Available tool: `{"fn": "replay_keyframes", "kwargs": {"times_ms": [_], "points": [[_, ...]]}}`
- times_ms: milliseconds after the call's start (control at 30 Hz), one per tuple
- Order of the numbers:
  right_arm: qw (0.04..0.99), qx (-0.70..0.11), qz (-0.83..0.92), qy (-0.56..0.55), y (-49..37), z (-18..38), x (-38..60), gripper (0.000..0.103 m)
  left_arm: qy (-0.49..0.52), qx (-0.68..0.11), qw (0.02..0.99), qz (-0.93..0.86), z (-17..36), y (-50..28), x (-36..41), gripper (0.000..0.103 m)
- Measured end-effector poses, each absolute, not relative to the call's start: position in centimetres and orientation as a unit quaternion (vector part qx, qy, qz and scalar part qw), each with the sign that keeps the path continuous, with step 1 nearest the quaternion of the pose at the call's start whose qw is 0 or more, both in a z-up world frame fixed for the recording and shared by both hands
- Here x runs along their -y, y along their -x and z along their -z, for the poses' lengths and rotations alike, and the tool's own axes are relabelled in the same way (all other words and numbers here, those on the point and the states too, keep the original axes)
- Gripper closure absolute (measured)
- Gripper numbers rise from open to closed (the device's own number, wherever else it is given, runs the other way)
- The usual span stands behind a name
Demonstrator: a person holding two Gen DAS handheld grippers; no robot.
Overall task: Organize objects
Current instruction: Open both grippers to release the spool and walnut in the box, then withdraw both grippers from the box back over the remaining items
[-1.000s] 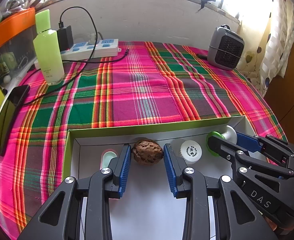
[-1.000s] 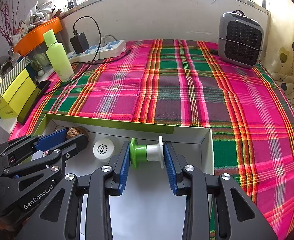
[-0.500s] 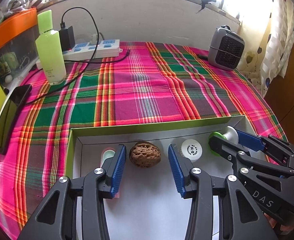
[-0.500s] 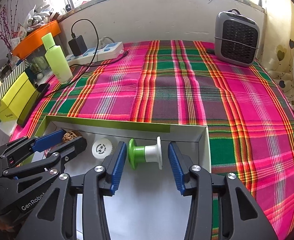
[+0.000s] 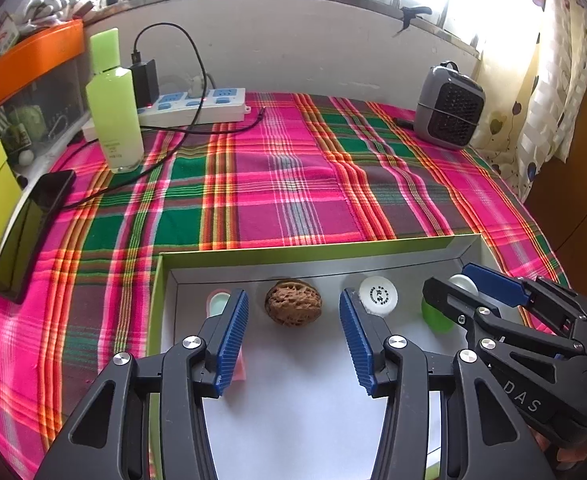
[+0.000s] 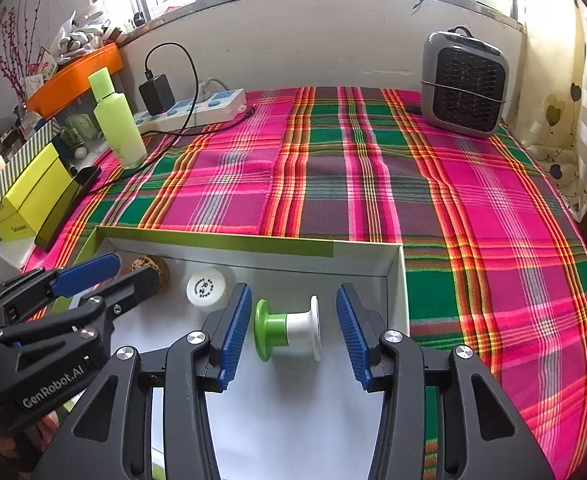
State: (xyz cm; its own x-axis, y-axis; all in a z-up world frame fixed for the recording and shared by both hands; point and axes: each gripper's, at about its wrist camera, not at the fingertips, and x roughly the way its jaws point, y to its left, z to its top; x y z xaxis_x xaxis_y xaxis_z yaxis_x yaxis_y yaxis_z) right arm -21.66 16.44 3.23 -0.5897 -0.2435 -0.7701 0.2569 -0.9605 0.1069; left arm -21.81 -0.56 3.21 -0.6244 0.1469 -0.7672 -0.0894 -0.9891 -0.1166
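A shallow box (image 5: 301,254) with a green rim and white floor lies on the plaid cloth. In the left wrist view my left gripper (image 5: 293,316) is open around a brown walnut (image 5: 292,306) resting on the box floor, with clear gaps on both sides. A white round cap (image 5: 378,295) lies right of it and a pale green and pink item (image 5: 218,303) left. In the right wrist view my right gripper (image 6: 293,322) is open around a green and white spool (image 6: 287,334) lying on its side in the box (image 6: 253,245). The cap (image 6: 206,289) and walnut (image 6: 153,266) show there too.
A green bottle (image 5: 113,104), a power strip (image 5: 197,106) with charger and cable, a black phone (image 5: 29,232) and a yellow box (image 6: 29,196) stand at the left. A grey heater (image 6: 465,84) stands at the back right. Plaid cloth (image 6: 373,176) covers the table.
Both grippers have opened wider and drawn back a little. The walnut and the spool now lie free on the box floor between the jaws.
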Motion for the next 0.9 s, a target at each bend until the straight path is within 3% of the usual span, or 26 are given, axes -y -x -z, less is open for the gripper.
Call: {"fn": "replay_keyframes", "kwargs": {"times_ms": [900], "points": [[0.153,0.000,0.910,-0.386,14.4,-5.6,-16.8,0.057,0.389,0.044,0.061,-0.918,-5.6,14.3,0.9,0.055]]}}
